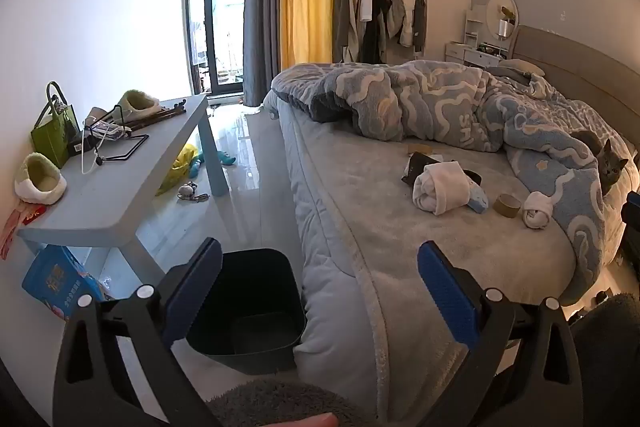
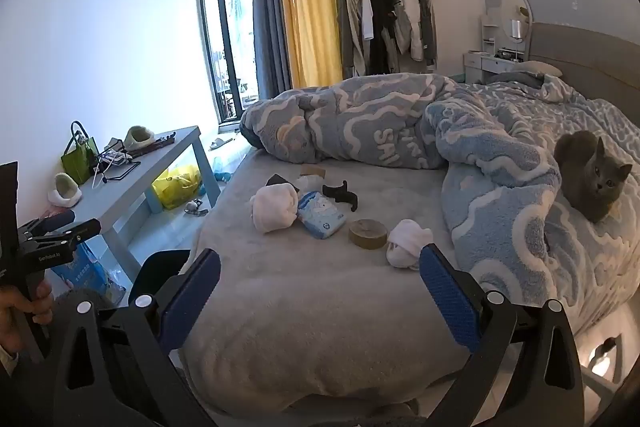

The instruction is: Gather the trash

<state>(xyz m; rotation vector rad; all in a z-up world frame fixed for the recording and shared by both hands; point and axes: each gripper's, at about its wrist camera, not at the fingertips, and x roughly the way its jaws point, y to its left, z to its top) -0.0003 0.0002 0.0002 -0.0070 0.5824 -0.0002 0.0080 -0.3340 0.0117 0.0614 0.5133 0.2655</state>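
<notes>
Loose items lie on the grey bed sheet (image 2: 304,307): a rolled white cloth (image 2: 274,213), a blue-white tissue pack (image 2: 322,215), a tape roll (image 2: 368,233), a small white bundle (image 2: 408,243) and a black piece (image 2: 340,193). The same white cloth (image 1: 438,193) and tape roll (image 1: 507,205) show in the left wrist view. A dark bin (image 1: 252,311) stands on the floor at the bed's foot. My left gripper (image 1: 320,291) hangs open above the bin and bed corner. My right gripper (image 2: 320,297) is open over the sheet, short of the items.
A grey cat (image 2: 592,175) sits on the blue patterned duvet (image 2: 400,131) at right. A low grey table (image 1: 116,179) with a green bag (image 1: 54,135) and slippers stands left. Yellow bag (image 2: 176,187) and toys lie on the floor. A hand (image 2: 20,311) holds the other gripper.
</notes>
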